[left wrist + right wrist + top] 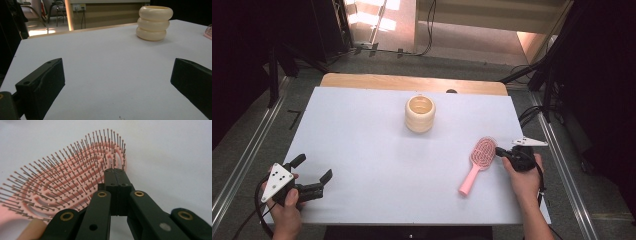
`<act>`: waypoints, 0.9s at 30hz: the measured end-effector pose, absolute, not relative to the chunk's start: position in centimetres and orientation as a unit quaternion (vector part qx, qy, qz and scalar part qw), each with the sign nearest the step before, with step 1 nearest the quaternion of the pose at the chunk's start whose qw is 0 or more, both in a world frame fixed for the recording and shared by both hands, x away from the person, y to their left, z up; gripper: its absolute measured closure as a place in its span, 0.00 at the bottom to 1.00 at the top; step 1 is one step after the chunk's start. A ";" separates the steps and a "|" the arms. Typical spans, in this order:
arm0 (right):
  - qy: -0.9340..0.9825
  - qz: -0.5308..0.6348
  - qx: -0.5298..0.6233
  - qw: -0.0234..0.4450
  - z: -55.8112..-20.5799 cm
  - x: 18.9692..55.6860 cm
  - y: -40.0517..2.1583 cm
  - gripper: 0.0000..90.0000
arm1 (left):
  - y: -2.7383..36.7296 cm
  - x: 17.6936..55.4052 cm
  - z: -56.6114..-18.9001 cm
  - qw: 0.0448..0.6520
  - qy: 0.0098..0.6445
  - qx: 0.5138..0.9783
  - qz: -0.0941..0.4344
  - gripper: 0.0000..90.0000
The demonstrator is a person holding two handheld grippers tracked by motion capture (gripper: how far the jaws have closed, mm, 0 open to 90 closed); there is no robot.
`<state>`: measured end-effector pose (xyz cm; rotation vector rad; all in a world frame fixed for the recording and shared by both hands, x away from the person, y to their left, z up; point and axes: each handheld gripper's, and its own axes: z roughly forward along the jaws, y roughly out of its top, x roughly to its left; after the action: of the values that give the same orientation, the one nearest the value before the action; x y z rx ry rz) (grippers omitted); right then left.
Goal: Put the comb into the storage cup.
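Lying bristles-up near the table's (362,125) right edge, the pink hairbrush (478,161) runs handle-toward-the-person, its head right at, perhaps touching, the right gripper (501,150) with jaws pressed together empty, while the left gripper (314,167) waits wide open, well apart.

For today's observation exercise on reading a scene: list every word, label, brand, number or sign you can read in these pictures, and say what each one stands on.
None: no readable text in any view.
The pink hairbrush, the cream ribbed cup, the white table, the left gripper and the right gripper all show no lettering, label or number.
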<state>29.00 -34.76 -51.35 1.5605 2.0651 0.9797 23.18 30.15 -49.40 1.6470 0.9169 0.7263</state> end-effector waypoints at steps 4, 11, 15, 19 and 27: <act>0.740 0.344 0.547 0.185 -51.2 30.1 -34.3 0.98 | 30.2 23.2 -49.4 0.533 0.384 0.691 0.303 0.00; 0.757 0.335 0.529 0.189 -51.0 31.9 -32.7 0.98 | 30.2 23.2 -49.4 0.533 0.383 0.691 0.303 0.00; 0.759 0.341 0.523 0.185 -51.0 32.5 -32.1 0.98 | 30.2 23.2 -49.4 0.532 0.384 0.691 0.303 0.00; 0.762 0.346 0.516 0.186 -51.1 33.1 -31.2 0.98 | 30.2 23.2 -49.4 0.533 0.383 0.692 0.302 0.00; 0.795 0.347 0.466 0.175 -51.5 34.2 -28.3 0.98 | 30.2 23.2 -49.4 0.532 0.384 0.692 0.301 0.00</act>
<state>34.18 -28.30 -51.48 1.3206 2.2512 0.9831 23.21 30.20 -49.38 1.6498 0.9148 0.7189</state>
